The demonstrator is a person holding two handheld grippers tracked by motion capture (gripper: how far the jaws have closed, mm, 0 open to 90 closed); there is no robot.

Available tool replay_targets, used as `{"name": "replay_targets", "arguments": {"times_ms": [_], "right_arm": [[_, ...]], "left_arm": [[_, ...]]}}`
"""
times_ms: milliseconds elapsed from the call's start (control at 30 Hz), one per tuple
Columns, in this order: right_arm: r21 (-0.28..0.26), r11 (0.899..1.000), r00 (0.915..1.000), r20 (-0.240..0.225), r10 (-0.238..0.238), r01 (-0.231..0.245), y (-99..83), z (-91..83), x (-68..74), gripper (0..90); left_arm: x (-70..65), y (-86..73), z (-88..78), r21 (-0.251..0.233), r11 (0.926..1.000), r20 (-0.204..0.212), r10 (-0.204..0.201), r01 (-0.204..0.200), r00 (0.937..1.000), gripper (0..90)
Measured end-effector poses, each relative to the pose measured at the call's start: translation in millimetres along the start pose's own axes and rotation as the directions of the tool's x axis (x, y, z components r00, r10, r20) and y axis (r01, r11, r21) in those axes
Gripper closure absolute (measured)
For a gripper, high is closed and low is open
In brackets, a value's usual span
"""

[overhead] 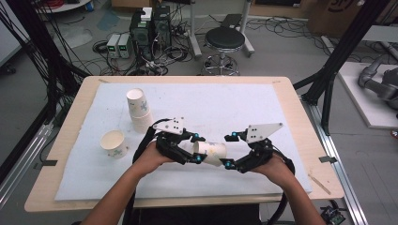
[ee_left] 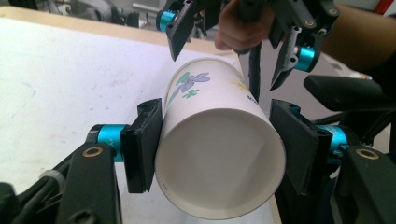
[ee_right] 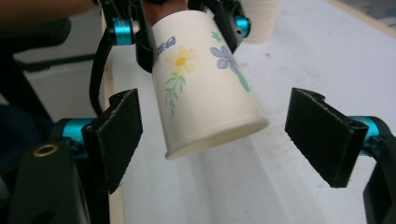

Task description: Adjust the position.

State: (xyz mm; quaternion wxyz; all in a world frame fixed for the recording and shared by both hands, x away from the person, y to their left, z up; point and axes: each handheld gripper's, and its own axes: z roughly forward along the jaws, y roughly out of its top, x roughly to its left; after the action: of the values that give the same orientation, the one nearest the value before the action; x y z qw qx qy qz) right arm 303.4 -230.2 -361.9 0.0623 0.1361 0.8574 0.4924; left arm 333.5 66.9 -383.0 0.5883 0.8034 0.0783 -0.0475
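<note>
In the high view, a flowered paper cup (overhead: 210,153) hangs on its side just below the centre of the frame, above the white foam mat (overhead: 234,108), between the two hand-held grippers. The left gripper (overhead: 190,149) has its jaws clamped on the cup near the rim; in the left gripper view the two black pads press against the cup's sides, with the open mouth (ee_left: 219,163) facing the camera. The right gripper (overhead: 228,151) stands with its jaws spread wide. In the right gripper view the cup's base (ee_right: 217,133) sits between them, but neither pad touches it, so this claw holds nothing.

At the upper left of the mat, a stack of paper cups (overhead: 139,110) stands upright, and a single paper cup (overhead: 114,143) stands open-mouthed to the lower left of it.

My reading is that the work is pulling cups off the stack and setting them out singly. One cup already stands apart, and a second is free of the stack and carried by the left gripper alone. What seems left is to turn this cup upright and place it on the mat, then return to the stack for more.
</note>
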Motion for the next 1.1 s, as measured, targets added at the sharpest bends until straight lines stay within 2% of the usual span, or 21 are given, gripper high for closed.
{"name": "replay_targets", "arguments": {"times_ms": [67, 167, 300, 433, 567, 833, 1100], "right_arm": [[-0.026, 1.000, 0.9997, 0.024, 0.001, -0.001, -3.5, -1.8, 0.3, 19.4], [-0.102, 0.995, 0.9988, 0.044, 0.021, -0.016, -11.2, -4.6, 1.1, 19.6], [-0.148, 0.988, 0.9988, 0.029, 0.039, -0.034, -19.5, -6.0, 1.6, 19.7], [-0.147, 0.988, 0.9987, 0.010, 0.051, -0.049, -25.3, -5.0, 0.7, 19.7], [-0.144, 0.988, 0.9985, -0.006, 0.055, -0.055, -27.9, -3.7, -0.5, 19.7], [-0.147, 0.988, 0.9980, -0.041, 0.048, -0.054, -31.7, -0.4, -2.7, 21.8], [-0.149, 0.988, 0.9972, -0.068, 0.029, -0.039, -30.7, 3.7, -0.2, 23.4]], "left_arm": [[-0.1, -1.4, -0.8, -0.004, 1.0000, -0.004, 0.009, -0.009, 1.0000, 36.8], [-1.9, -1.5, -1.7, -0.020, 0.9996, -0.010, 0.021, -0.021, 0.9997, 36.7], [-2.8, -2.8, -4.5, -0.054, 0.9982, -0.020, 0.024, -0.025, 0.9995, 36.8], [-3.2, -4.7, -7.0, -0.085, 0.9958, -0.019, 0.031, -0.032, 0.9993, 36.7], [-4.0, -4.2, -8.3, -0.096, 0.9942, -0.026, 0.046, -0.048, 0.9986, 36.8], [-6.7, -2.8, -9.9, -0.117, 0.9904, -0.006, 0.074, -0.074, 0.9972, 36.8], [-9.4, -1.6, -7.7, -0.130, 0.9880, 0.023, 0.087, -0.083, 0.9960, 36.8]]}}
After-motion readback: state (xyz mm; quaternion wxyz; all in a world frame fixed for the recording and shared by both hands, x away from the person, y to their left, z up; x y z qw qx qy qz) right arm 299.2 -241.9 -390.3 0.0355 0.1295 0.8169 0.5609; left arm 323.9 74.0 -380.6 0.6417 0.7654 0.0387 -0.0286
